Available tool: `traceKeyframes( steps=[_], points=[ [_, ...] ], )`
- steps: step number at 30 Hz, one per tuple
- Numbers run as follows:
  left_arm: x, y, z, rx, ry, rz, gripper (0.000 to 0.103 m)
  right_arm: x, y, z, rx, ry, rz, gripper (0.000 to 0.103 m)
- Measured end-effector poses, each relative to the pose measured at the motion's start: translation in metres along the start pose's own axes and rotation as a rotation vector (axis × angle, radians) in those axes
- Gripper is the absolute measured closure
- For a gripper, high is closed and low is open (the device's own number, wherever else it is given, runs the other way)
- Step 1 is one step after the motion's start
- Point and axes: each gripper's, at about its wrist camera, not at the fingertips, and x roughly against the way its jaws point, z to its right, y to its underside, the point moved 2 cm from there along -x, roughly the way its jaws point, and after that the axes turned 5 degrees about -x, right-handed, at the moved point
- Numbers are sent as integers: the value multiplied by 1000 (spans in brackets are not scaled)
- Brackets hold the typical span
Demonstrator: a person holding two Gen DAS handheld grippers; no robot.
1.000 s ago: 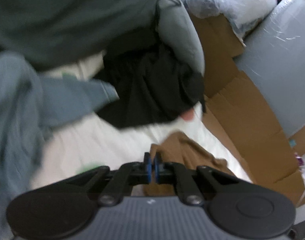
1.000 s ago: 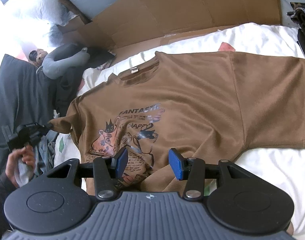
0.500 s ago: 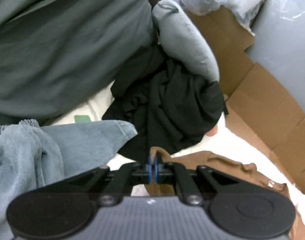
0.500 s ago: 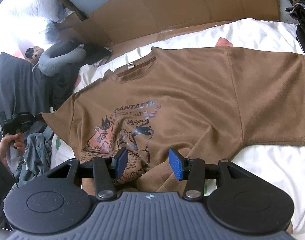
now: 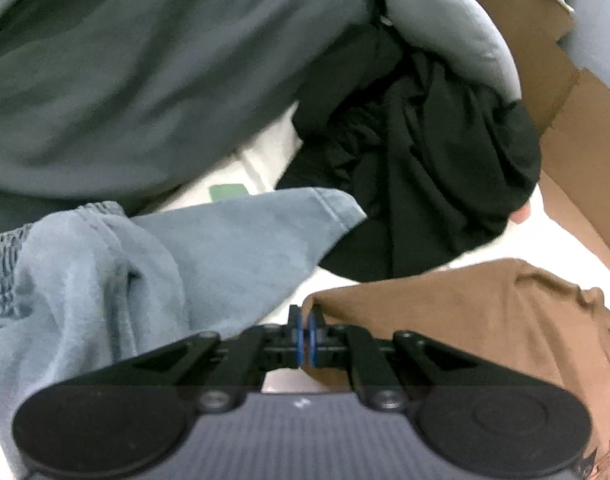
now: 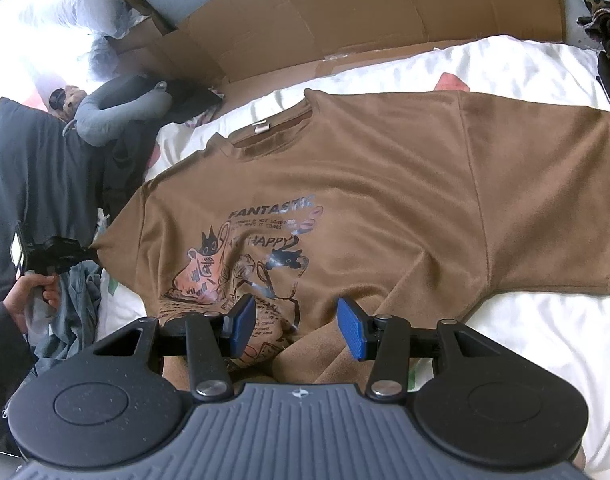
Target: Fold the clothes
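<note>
Brown T-shirt: flat on white bedding, frame centre; its sleeve at left now drawn out taut. Left gripper: clamped on that sleeve tip. Right gripper: half-open, empty, above the hem. Spreading nearly done; folding next.

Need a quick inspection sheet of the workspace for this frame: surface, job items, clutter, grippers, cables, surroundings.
Surface: white bedsheet, rumpled.
Job's things: brown T-shirt spread print side up, neck away from the right wrist camera; the hem is bunched near the right gripper.
Clutter: blue-grey garment, black garment, grey neck pillow, dark pillow, all beside the shirt's left sleeve.
Grippers: left gripper shut on the sleeve tip of the brown T-shirt; right gripper open over the hem, fingers not pressing the cloth.
Cables: nothing seen.
Surroundings: cardboard sheets along the far edge of the bed.
</note>
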Motion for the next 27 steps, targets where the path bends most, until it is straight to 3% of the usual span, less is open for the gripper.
traceKeyframes(
  steps=[10,16,21,25,27],
  points=[
    [21,-37,15,-42,2,61,100,-3,1,3,-2,7,-9,50],
    [-4,-41,33,-93,-36,-12,99,-3,2,5,-4,11,-13,49],
    [-22,-25,23,-36,-63,-62,93,-1,2,4,2,14,-11,48],
    [-11,-9,12,-18,-71,-53,76,1,2,4,6,14,-8,46],
    [1,-1,4,4,-70,-43,73,1,3,5,5,14,-9,46]
  ],
)
